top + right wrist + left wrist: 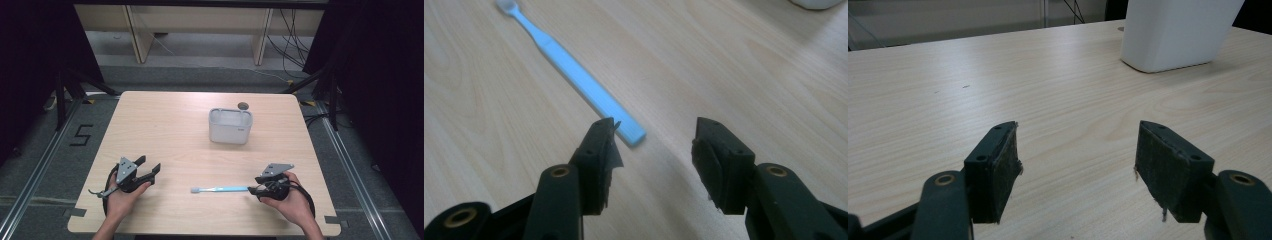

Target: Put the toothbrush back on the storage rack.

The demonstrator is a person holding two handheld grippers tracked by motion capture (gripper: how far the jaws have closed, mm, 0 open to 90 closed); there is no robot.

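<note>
The light wood table has rounded corners and stands on a grey floor, with dark curtains at both sides and pale wooden furniture legs and loose cables beyond its far edge.

Nearest, two hands come in over the near edge, each with one set of tongs. The left tongs sit well to the left of the toothbrush, released, bare wood between the pads. The right tongs are also released, their jaws spread just at the handle end of the toothbrush without gripping it.

One light blue toothbrush lies flat on the table between the two hands, bristle head pointing toward the left tongs.

Farther off, beyond the toothbrush and toward the table's far edge, stands one white container. Just behind it is one small dark round spot on the table.
</note>
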